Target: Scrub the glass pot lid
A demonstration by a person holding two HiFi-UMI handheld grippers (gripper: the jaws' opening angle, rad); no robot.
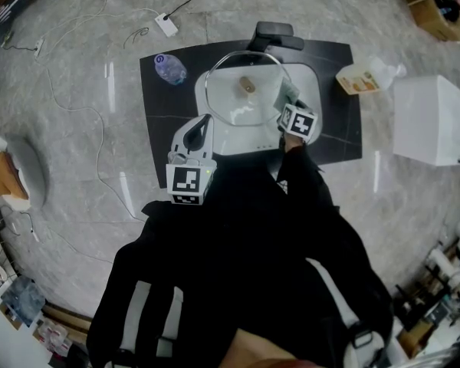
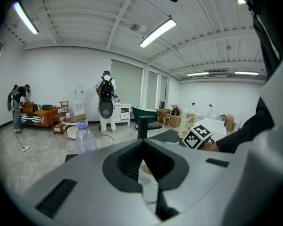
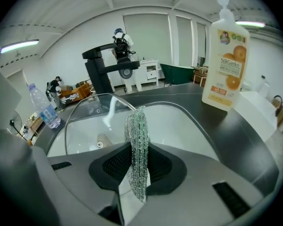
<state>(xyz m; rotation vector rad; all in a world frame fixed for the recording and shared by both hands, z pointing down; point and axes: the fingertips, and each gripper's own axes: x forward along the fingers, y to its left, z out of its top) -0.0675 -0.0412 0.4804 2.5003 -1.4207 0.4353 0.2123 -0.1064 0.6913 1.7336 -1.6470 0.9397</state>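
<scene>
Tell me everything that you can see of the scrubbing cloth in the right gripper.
The scrubbing cloth is a silvery-green, glittering mesh, like metallic thread. It is folded into a narrow upright strip, clamped between the jaws of the right gripper, its top sticking out past them, over the white sink.

Grey marble floor (image 1: 77, 129), white walls (image 2: 61, 69), strip lights (image 2: 156, 32)

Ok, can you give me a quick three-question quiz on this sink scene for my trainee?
1. True or false: the right gripper grips a green mesh scrubbing cloth.
2. The orange-labelled soap bottle stands on: A) the floor, B) the black countertop, C) a chair.
3. Fill in: the round glass pot lid with its wooden knob sits in the white ___.
Key: 1 true; 2 B; 3 sink.
</scene>
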